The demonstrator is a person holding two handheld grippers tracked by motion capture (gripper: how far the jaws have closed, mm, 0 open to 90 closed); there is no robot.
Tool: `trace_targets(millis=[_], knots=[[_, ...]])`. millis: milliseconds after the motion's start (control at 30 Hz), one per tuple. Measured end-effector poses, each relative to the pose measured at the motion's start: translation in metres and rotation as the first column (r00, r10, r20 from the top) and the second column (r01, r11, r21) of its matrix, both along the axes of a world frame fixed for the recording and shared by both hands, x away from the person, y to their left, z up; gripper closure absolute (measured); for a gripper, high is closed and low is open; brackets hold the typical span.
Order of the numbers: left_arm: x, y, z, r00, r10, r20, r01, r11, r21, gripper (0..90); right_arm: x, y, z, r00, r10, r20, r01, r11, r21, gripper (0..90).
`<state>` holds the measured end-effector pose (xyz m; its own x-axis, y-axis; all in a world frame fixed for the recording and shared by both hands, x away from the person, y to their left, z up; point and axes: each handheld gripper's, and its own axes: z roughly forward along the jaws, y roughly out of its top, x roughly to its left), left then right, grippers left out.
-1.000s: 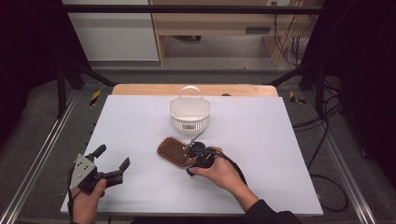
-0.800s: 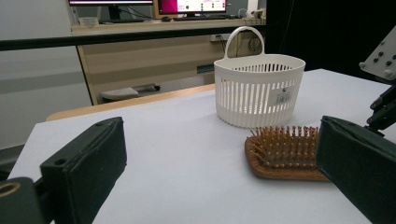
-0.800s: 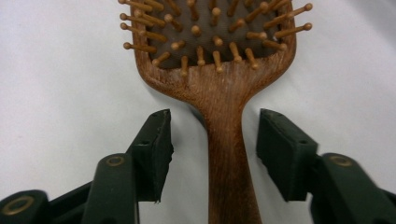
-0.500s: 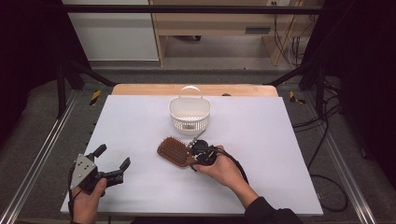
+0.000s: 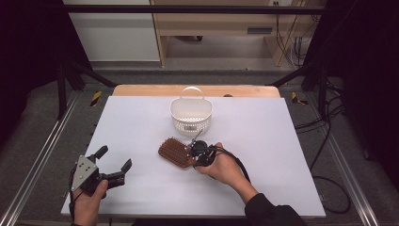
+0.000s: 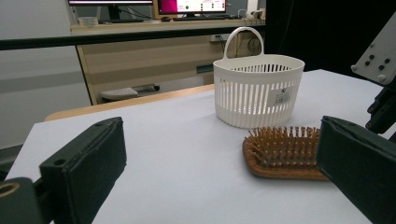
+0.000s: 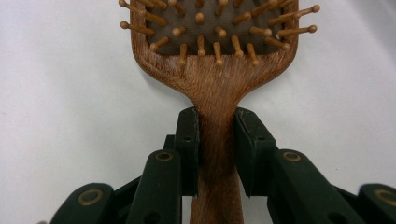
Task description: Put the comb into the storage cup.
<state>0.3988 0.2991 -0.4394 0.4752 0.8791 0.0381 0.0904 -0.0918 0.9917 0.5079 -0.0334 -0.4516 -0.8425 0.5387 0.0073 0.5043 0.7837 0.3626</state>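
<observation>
From the high view, my right tool (image 5: 196, 151) has its jaws around the handle of the wooden hairbrush (image 5: 175, 151), which lies bristles-up on the counter (image 5: 282, 141); its long axis runs from my right hand out to the left, head away from me, and the white basket (image 5: 191, 116) stands just behind it, near but apart. My left tool (image 5: 113, 162) hovers well off to the left with jaws spread and nothing in them, so the right hand is plainly the nearer one for any lift toward the basket. In the left gripper view, the hairbrush (image 6: 285, 151) sits low in front of the basket (image 6: 258, 91), its side toward me. In the right gripper view the jaws have just been closing — both pads press the narrow neck of the handle, and the hairbrush (image 7: 215, 56) points straight ahead in line with the tool.
</observation>
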Motion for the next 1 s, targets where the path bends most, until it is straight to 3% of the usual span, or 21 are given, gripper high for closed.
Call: trace_targets(millis=[367, 633, 767, 933, 1000], knots=[[0.000, 0.000, 0.000, 1.0000, -0.001, -0.006, 0.001, 1.0000, -0.010, 2.1, 0.000, 0.000, 0.001, 0.9998, 0.018, 0.003, -0.018, 0.9998, -0.008, 73.2], [0.001, 0.000, 0.002, 0.9998, 0.000, -0.019, -0.001, 0.9990, -0.044, 2.3, -0.012, -0.006, 0.002, 0.9981, 0.030, 0.055, -0.031, 0.9993, 0.022, 73.2], [-0.001, -0.012, 0.004, 0.9977, -0.045, -0.051, 0.043, 0.9982, -0.042, 1.9, -0.022, -0.022, 0.011, 0.9945, 0.008, 0.105, -0.019, 0.9945, 0.103, 73.2], [0.000, -0.027, 0.009, 0.9921, -0.097, -0.080, 0.093, 0.9942, -0.055, 1.7, -0.032, -0.043, 0.019, 0.9850, -0.025, 0.171, -0.011, 0.9784, 0.207, 73.2], [0.004, -0.042, 0.014, 0.9874, -0.129, -0.092, 0.121, 0.9883, -0.093, 1.8, -0.035, -0.049, 0.020, 0.9807, -0.039, 0.192, -0.007, 0.9728, 0.232, 73.1]])
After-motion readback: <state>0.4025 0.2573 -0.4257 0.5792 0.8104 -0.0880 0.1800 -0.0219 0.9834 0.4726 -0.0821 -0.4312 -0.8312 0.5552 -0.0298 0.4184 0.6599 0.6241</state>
